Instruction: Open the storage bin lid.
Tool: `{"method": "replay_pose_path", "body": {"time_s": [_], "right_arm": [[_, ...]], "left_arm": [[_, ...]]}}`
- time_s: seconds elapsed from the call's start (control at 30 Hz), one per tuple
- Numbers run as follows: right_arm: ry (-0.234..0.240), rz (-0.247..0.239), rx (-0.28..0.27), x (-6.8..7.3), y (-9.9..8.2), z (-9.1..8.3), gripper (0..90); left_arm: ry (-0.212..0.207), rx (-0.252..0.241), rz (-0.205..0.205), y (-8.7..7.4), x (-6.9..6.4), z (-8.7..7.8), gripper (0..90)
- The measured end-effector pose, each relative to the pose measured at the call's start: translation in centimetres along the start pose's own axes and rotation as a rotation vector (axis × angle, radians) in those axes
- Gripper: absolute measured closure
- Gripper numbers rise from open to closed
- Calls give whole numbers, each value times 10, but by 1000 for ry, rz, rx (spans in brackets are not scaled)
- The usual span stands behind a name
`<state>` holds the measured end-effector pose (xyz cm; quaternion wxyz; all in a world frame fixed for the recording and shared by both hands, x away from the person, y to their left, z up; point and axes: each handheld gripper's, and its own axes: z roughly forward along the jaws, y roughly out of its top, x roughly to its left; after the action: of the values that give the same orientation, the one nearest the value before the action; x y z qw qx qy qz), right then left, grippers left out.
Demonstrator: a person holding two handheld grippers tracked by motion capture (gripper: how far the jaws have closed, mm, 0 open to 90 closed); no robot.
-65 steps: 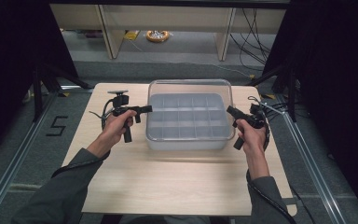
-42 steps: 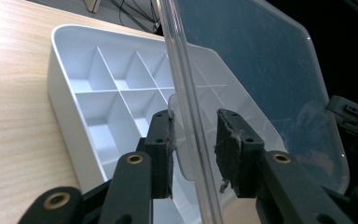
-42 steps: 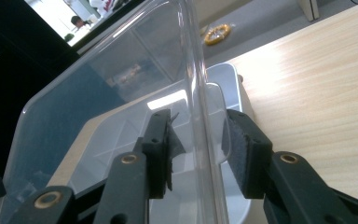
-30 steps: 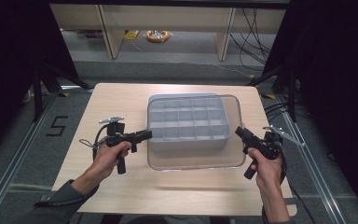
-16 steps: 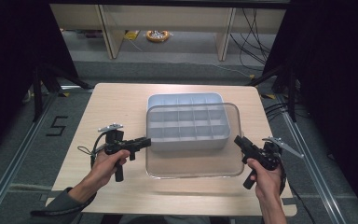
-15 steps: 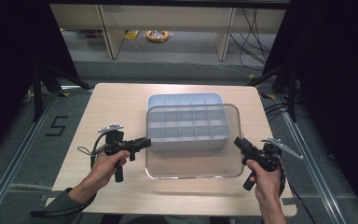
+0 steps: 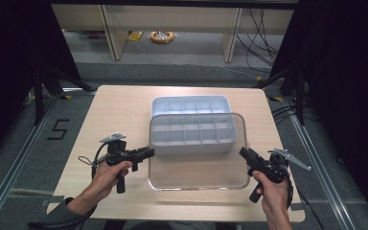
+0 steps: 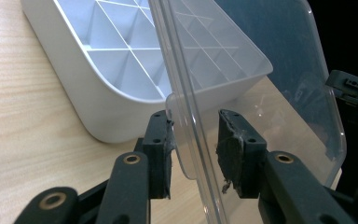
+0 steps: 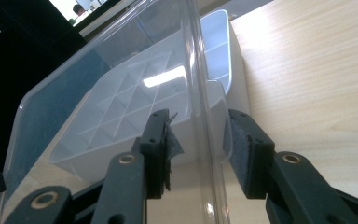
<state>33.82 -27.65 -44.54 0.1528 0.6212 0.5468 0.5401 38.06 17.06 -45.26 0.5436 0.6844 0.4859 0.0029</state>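
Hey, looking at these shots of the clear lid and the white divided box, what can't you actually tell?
- High view: whether the clear plastic lid touches the light wooden table; its transparency hides that.
- Left claw view: the white compartmented plastic box is cut off by the top edge.
- Right claw view: grip contact on the lid rim is unclear through glare.

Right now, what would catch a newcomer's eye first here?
The clear lid, held at mid-table between the left gripper and right gripper, each with its jaws around an edge with gaps showing. Just behind and partly under it sits the white divided tray, compartments empty.
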Motion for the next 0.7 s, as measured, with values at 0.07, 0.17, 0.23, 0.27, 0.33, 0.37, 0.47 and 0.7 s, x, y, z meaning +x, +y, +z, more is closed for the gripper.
{"method": "replay_pose_path", "body": {"time_s": [0.07,0.17,0.23,0.27,0.33,0.37,0.47,0.7], "right_arm": [[9,32,12,0,-4,-3,611],[15,36,19,-1,-9,-6,611],[26,47,21,-1,-15,-8,610],[20,59,34,-1,-19,-10,608],[26,28,24,-2,-23,-13,606],[30,66,38,1,-25,-15,606],[25,37,32,-1,-28,-17,606],[32,72,34,3,-42,-33,607]], "left_arm": [[-3,1,-4,-2,0,-1,644],[-24,16,-27,-9,1,-5,644],[-29,19,-24,-13,0,-8,644],[-26,20,-15,-15,-2,-12,643],[-31,14,-4,-18,-5,-15,640],[-38,16,-2,-18,-6,-17,639],[-51,22,7,-21,-8,-18,634],[-56,56,10,-36,-10,-19,636]]}}
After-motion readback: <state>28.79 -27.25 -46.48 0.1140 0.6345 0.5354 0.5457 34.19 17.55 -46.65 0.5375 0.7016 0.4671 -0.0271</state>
